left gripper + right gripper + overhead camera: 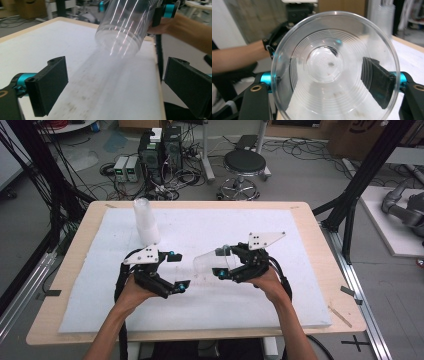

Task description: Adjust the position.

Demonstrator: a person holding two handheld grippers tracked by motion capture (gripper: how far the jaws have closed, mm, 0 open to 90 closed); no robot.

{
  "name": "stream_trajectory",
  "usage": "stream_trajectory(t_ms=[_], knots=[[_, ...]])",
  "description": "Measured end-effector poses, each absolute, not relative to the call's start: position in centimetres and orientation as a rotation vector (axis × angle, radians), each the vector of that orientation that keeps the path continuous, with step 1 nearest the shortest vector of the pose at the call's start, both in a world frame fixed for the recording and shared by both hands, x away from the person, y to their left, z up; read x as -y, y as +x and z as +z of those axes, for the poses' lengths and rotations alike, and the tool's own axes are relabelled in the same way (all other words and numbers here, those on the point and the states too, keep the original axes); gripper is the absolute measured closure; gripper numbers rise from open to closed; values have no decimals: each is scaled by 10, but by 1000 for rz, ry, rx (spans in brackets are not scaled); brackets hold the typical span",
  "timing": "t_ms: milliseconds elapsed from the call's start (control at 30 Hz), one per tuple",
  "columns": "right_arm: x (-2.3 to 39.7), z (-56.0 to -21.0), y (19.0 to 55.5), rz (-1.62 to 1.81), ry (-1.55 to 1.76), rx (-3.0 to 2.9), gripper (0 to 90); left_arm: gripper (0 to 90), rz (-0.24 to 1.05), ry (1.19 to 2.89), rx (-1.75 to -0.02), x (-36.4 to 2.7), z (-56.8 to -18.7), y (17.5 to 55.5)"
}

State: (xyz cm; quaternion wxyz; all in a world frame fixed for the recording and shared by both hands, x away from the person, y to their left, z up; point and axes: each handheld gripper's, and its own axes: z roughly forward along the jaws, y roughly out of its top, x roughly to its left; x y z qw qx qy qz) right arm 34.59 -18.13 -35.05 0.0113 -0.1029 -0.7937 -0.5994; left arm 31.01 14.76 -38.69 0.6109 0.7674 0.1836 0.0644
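A clear plastic cup [210, 262] lies on its side in the air above the white foam mat [250, 305], with my right gripper [220, 262] shut on it. In the right gripper view the cup [332, 62] faces me end-on, and the pads of my right gripper [329, 80] press on its two sides. My left gripper [178, 270] stands open just left of the cup's wide end, apart from it. In the left gripper view its jaws [120, 87] are spread wide with nothing between them, and the cup [122, 27] hangs ahead and above.
An upturned stack of clear cups [145, 222] stands on the mat at the back left, close behind my left gripper. The wooden table's edge [330, 270] frames the mat. On the floor beyond are a stool [244, 164] and computer boxes [160, 150].
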Motion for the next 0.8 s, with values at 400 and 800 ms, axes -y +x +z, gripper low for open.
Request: stream_trajectory(t_ms=[400,800], knots=[[178,-343,365,-1545,-642,2766,301,52,447,1730,-721,-200,-429,285],[158,-330,385,-1288,-786,2897,302,52,603,1677,-840,-220,-452,270]])
